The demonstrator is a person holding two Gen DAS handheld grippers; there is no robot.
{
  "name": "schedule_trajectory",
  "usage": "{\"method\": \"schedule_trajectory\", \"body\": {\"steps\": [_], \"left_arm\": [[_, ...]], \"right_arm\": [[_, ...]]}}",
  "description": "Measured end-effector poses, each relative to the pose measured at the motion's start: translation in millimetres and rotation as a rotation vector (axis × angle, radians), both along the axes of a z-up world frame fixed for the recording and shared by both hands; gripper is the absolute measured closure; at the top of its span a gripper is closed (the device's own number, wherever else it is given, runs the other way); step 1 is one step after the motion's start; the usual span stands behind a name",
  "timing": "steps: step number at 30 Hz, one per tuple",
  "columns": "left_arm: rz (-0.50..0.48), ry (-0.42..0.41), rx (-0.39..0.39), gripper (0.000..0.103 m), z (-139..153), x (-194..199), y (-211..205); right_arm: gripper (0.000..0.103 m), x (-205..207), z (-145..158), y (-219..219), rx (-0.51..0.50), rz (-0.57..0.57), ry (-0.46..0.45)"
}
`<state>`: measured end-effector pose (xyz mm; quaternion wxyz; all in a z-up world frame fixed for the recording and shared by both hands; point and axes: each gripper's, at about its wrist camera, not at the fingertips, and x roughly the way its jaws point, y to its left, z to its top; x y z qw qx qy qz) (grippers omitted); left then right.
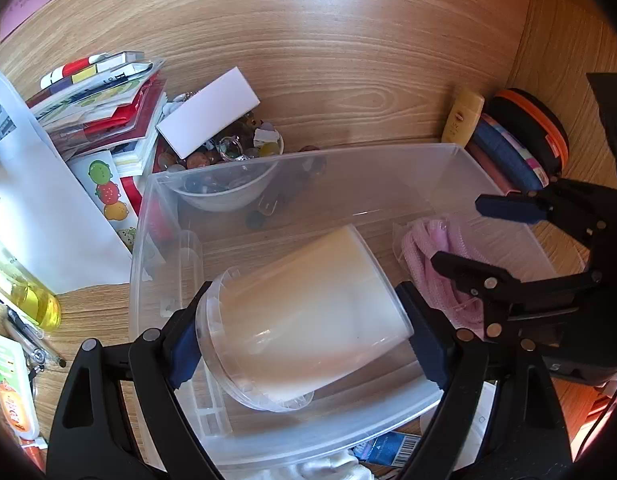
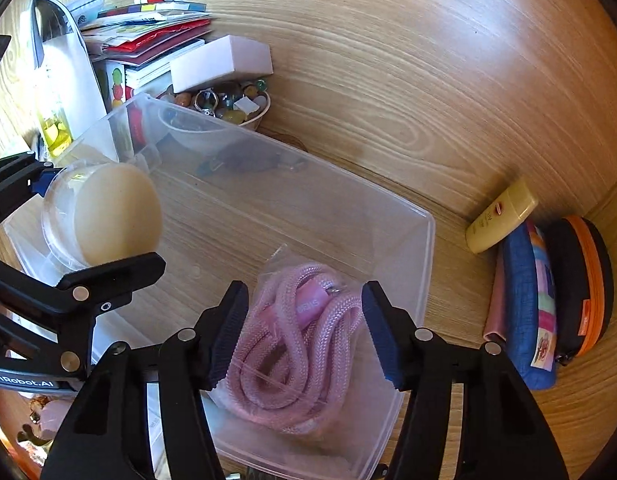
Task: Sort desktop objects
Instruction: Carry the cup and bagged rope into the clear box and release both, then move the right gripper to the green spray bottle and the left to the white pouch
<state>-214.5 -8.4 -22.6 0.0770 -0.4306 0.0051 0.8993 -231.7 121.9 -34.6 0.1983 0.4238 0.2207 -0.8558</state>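
holding one cup (image 1: pixel 304 316), one cord (image 2: pixel 296 356)

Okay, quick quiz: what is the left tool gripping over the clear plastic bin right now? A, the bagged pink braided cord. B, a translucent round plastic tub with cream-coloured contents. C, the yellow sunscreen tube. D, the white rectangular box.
B: the left tool has its two blue-padded fingers pressed against the sides of the translucent round plastic tub with cream-coloured contents, held tilted above the clear plastic bin.
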Motion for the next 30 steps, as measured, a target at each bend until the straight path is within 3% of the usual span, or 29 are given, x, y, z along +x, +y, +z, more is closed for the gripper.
{"method": "schedule_trajectory", "body": {"steps": [12, 17, 30], "left_arm": [[-0.019, 0.051, 0.008, 0.016, 14.9, 14.1, 1.9], [-0.017, 0.125, -0.003, 0.013, 35.3, 30.9, 4.0], [0.043, 0.209, -0.003, 0.009, 68.4, 87.3, -16.2]], "right_arm": [[0.038, 15.0, 11.8, 4.7, 0.016, -0.006, 0.051], [0.024, 25.7, 26.9, 14.5, -0.022, -0.034, 0.084], [0.02, 62.5, 60.8, 54.1, -0.153, -0.103, 0.112]]}}
